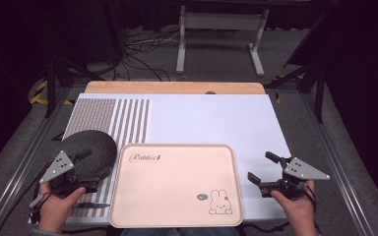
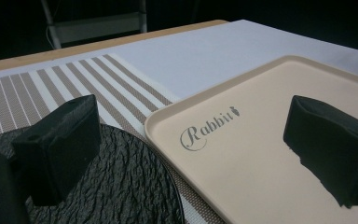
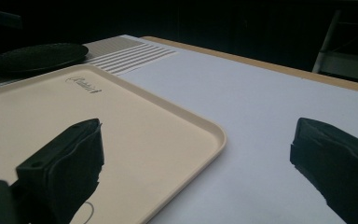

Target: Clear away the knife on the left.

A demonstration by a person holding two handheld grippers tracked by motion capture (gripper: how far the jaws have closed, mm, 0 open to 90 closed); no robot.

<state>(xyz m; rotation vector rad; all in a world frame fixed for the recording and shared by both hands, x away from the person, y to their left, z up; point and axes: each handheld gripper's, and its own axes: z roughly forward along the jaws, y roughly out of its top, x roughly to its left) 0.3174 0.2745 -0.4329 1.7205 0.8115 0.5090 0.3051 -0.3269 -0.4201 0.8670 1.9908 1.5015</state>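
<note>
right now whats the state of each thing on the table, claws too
tray: flat on the mat, nothing in it
black plate: flat on the striped part of the mat, left of the tray, nothing on it
left claw: open, holding nothing, over the plate's near edge
right claw: open, holding nothing, just right of the tray
mat: spread flat over the table

One camera sits above my side of the table and looks forward and down on the whole mat. The camera on my left gripper (image 2: 191, 154) rides low, close over the dark plate (image 2: 121, 186), facing across the tray (image 2: 261, 154). The one on my right gripper (image 3: 196, 168) rides low too, facing across the tray's corner. All three views share the tray.
</note>
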